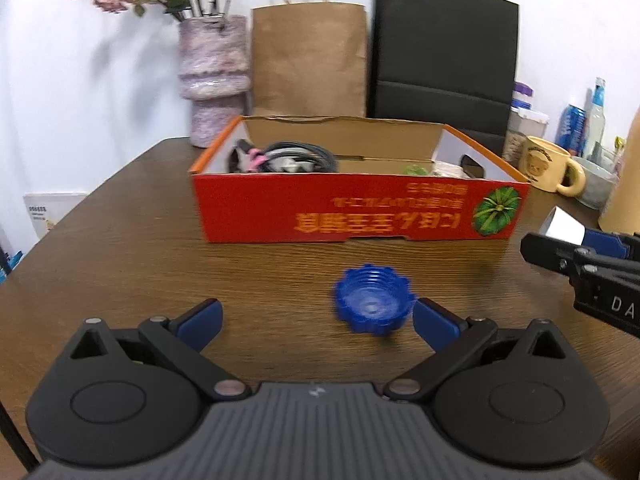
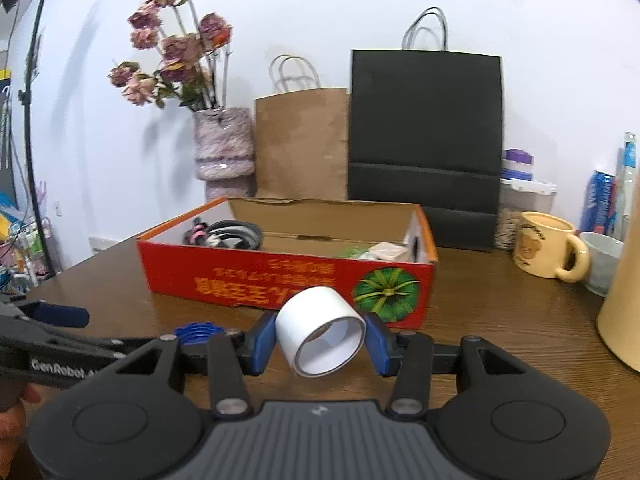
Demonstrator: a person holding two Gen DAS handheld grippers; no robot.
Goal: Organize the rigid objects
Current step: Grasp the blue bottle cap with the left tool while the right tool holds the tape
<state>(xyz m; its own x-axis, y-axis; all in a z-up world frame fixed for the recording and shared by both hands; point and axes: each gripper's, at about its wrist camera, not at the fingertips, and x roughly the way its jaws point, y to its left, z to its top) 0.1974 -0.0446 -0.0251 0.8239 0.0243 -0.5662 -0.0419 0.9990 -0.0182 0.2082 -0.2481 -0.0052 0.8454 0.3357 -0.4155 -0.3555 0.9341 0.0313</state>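
Right wrist view: right tongs (image 2: 320, 336) pinching white tape roll (image 2: 320, 330); left tongs (image 1: 318, 322) spread beside blue cap (image 1: 374, 304).

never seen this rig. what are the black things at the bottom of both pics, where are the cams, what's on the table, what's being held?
No robot here: a person holds a two-finger gripper in each hand, and each gripper carries a fisheye camera looking forward along its fingers. The black shapes at the bottom are the grippers themselves.

Left wrist view: the left gripper is open over the wooden table, with a blue cap lying on the table close to its right finger.

Right wrist view: the right gripper is shut on a white tape roll, held above the table.

Behind stands an open red box with cables and small items inside. Further back are a vase of dried flowers, two paper bags and a yellow mug.
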